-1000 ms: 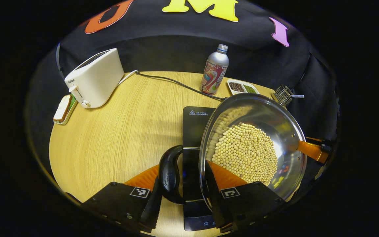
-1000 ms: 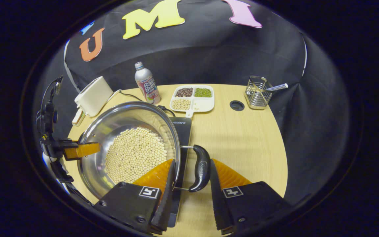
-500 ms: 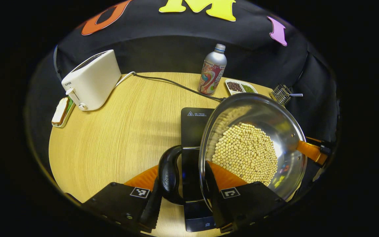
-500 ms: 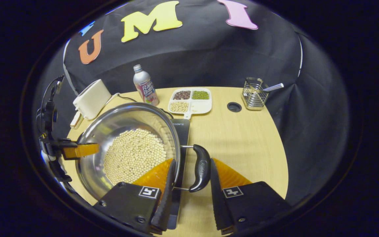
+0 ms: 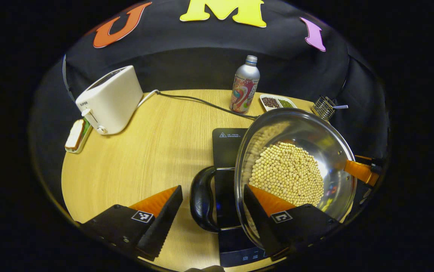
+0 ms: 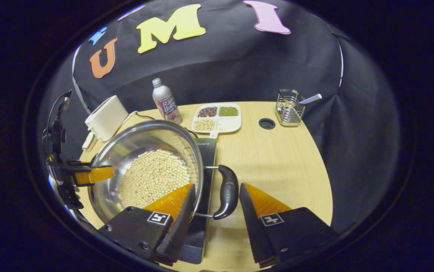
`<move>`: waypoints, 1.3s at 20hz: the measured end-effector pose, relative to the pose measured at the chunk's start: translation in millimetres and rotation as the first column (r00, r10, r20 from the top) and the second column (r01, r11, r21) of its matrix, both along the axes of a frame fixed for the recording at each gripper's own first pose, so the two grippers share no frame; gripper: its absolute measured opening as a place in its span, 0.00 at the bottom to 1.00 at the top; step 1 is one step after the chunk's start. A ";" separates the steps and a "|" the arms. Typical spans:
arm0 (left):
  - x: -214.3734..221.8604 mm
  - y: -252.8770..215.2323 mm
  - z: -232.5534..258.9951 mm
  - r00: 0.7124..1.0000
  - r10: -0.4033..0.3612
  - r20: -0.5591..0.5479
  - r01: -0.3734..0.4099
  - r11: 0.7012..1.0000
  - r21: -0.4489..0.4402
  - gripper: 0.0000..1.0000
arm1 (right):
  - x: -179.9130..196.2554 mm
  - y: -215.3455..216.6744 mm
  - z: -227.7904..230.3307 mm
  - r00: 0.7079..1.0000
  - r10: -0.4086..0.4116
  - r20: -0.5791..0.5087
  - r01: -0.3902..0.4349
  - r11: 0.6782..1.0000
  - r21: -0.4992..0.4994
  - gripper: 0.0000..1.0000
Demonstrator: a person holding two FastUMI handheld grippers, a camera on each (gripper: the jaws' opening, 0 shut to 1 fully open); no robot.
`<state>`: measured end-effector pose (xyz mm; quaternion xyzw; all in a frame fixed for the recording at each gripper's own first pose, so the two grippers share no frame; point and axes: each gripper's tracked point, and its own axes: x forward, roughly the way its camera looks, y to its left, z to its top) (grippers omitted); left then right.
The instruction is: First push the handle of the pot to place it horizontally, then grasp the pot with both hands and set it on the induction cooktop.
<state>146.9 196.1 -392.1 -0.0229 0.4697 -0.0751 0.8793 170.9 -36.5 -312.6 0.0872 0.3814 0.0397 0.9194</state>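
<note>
A steel pot filled with pale beans rests on the black induction cooktop. In the left gripper view its black side handle lies level between my fingers. My left gripper is open: one finger stands clear of the handle on the table side, the other reaches inside the pot rim. In the right gripper view my right gripper straddles the other handle and the pot rim, open, with a gap beside the handle. The cooktop shows under the pot.
A white toaster and a bread slice sit at the table's far left, its cable running to the cooktop. A bottle, a divided dish and a wire basket line the back. A round hole marks the tabletop.
My left gripper has opened wide, its outer finger drawing off the handle. The right gripper's fingers have parted a little. The pot has stayed over the cooktop.
</note>
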 end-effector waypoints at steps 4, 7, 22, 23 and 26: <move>-7.1 6.0 23.2 0.993 0.068 0.095 -0.065 0.997 -0.036 0.98 | -4.3 -4.4 30.7 0.992 0.009 0.122 0.003 0.995 -0.097 0.76; -13.3 4.4 37.9 0.988 0.084 0.127 -0.077 0.995 -0.060 0.97 | -13.6 14.9 51.8 0.979 0.058 0.193 -0.029 0.988 -0.152 0.78; -56.1 34.2 145.5 0.942 0.065 0.329 -0.043 0.996 -0.074 0.96 | -66.8 71.3 120.3 0.948 0.089 0.306 -0.043 0.987 -0.155 0.79; -59.1 40.7 160.1 0.933 0.076 0.352 -0.049 0.995 -0.086 0.96 | -72.0 73.8 137.2 0.938 0.088 0.335 -0.038 0.987 -0.154 0.78; -69.5 67.6 202.5 0.901 0.098 0.422 -0.067 0.994 -0.086 0.96 | -86.2 77.1 200.1 0.892 0.084 0.443 -0.011 0.986 -0.164 0.78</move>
